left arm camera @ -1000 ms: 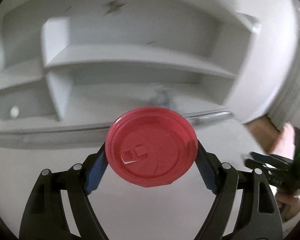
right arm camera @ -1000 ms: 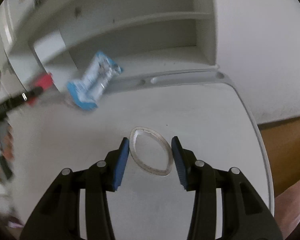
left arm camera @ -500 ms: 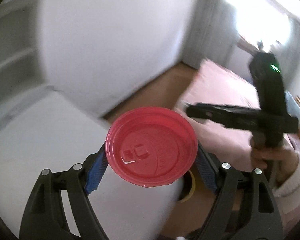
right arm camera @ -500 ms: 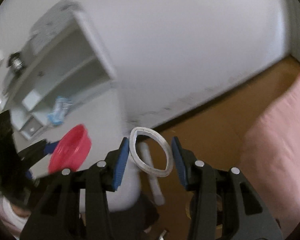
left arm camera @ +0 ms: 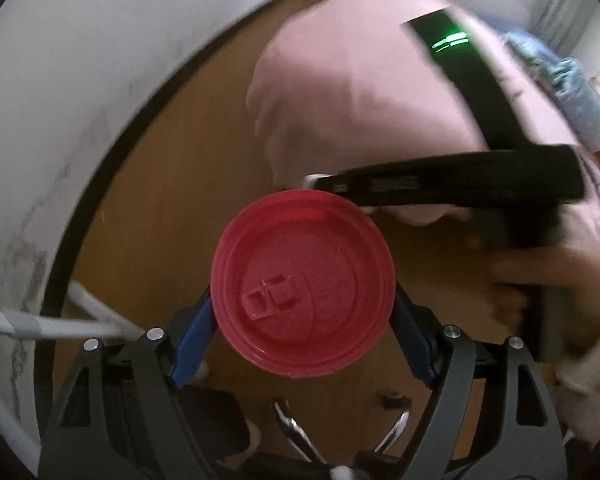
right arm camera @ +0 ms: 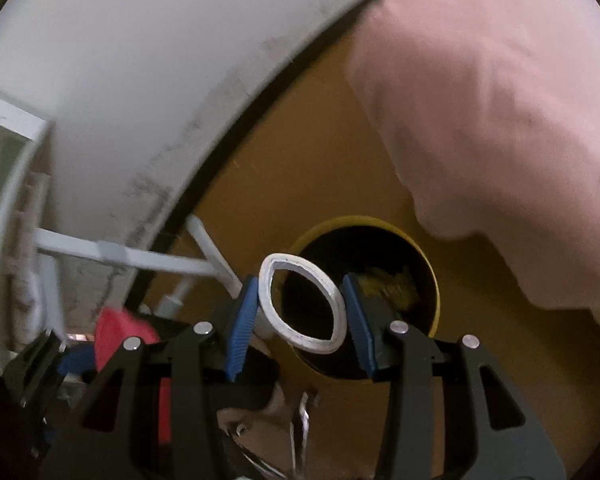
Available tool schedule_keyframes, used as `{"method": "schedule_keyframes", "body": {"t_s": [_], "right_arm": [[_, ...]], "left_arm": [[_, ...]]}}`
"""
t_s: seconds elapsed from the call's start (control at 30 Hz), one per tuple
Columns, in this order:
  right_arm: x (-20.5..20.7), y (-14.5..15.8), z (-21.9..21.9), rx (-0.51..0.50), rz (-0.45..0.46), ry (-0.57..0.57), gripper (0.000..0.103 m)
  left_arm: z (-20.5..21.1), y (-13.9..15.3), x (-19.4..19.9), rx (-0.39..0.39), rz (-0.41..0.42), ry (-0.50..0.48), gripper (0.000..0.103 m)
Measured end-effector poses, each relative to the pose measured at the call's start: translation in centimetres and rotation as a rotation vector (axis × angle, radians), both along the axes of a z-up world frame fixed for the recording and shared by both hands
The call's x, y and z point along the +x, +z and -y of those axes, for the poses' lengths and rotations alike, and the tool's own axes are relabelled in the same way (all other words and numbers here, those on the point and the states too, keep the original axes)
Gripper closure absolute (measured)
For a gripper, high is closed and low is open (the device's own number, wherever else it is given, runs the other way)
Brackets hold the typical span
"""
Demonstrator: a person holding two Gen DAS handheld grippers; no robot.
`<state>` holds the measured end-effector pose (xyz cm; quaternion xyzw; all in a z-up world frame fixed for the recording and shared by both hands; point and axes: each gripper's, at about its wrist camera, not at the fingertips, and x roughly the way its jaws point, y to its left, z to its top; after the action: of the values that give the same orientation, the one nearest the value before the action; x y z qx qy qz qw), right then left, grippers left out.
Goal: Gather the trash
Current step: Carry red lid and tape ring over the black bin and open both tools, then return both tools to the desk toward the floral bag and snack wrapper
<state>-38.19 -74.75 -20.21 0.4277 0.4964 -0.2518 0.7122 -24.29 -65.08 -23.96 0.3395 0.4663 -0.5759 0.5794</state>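
Holding trash in both tools: your left gripper [left arm camera: 304,332] is clamped edge-on across the red lid [left arm camera: 303,285], blue pads on opposite rims, so the flat face stays toward the camera and can't slip. Your right gripper [right arm camera: 300,316] squeezes the white ring [right arm camera: 301,303] into an oval between its pads, probably a spent tape core, soft enough to deform.

Both tools point steeply down over the brown floor [right arm camera: 260,152]. Just beyond the right fingertips, directly under the ring, sits the yellow bin [right arm camera: 434,280] with yellow scraps inside, so the ring looks lined up for a drop. Bin isn't visible from the left wrist; the lid blocks the view ahead. Lid hangs beside the right tool, seen red at lower left in the right view.

Pink fabric [right arm camera: 500,120] lies right of both tools, white wall [left arm camera: 80,80] left. Likely next: part the right pads, then bring the lid over.
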Motion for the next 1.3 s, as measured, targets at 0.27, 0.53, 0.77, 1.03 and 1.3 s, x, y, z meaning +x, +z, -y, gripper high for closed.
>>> {"method": "schedule_keyframes", "body": {"t_s": [0.27,0.53,0.77,1.03,1.3], "right_arm": [[-1.5,-4.8,0.3,0.088,-0.069,-0.02,0.06],[-3.0,-4.0,1.2,0.075,-0.037,-0.091,0.013],[-5.9,1.2,2.4,-0.101,-0.05,-0.26,0.009],[-5.6,17.2,-2.2,-0.697,-0.04,-0.383,0.007],[3.2,22.2,-13.1,-0.902,0.156,0.009,0.007]], "left_arm": [[3.0,-7.7,1.4,0.147,-0.047,0.031,0.025],[1.5,-6.8,0.3,0.104,-0.074,-0.012,0.011],[0.1,-0.9,-1.9,-0.064,-0.074,-0.014,0.007],[-8.7,16.9,0.3,-0.48,0.209,0.139,0.007],[-24.9,24.2,12.7,-0.626,0.334,0.496,0.007]]}}
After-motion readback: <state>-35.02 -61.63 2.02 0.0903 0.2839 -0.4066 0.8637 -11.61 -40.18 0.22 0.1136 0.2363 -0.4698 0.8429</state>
